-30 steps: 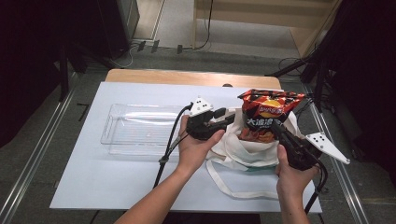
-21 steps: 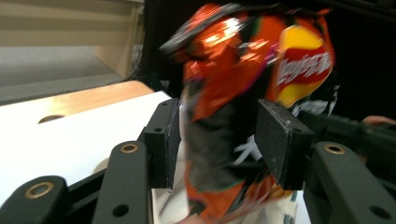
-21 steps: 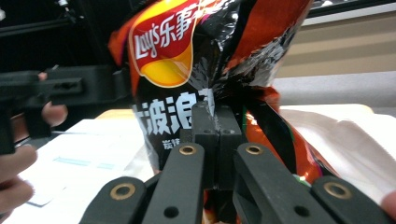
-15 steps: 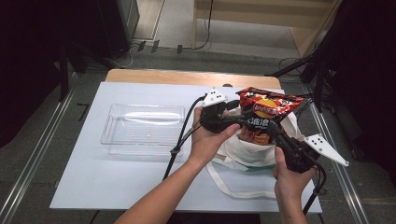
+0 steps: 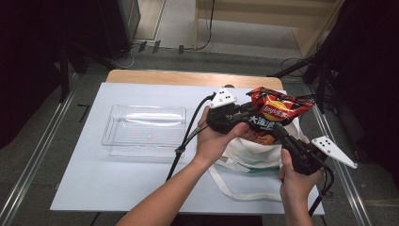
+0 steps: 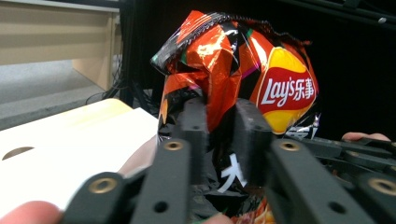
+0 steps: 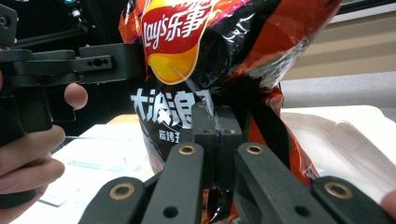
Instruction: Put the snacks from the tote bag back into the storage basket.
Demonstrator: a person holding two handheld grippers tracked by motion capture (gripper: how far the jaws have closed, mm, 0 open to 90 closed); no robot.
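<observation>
Evidently the red and black chip bag (image 5: 273, 117) is being handled two-handed: nearest the person, the right gripper (image 5: 282, 138) has its jaws pressed together on a fold of the bag's lower part, and in the right gripper view the pads meet with crinkled foil pinched between them. A little farther on, the left gripper (image 5: 247, 114) bites the bag's side, its jaws narrowed onto a ridge of foil, as the left gripper view shows close up. Holding it at two points probably steadies the puffy, slippery bag, which stands roughly upright over the mouth of the white tote bag (image 5: 254, 157) lying on the table (image 5: 94, 188); whether it is going in or coming out I cannot tell. The bag's bottom edge is hidden behind the grippers and hands, so whether it is inside the tote, touches it, or hangs clear is unclear. The left hand (image 5: 214, 139) covers part of the tote's opening, and the tote's interior cannot be seen. Well to the left sits a clear plastic tray (image 5: 143, 129), apparently empty, though its transparency makes that hard to confirm. Beyond the table, the floor and dark surroundings show cables and little else distinct.
</observation>
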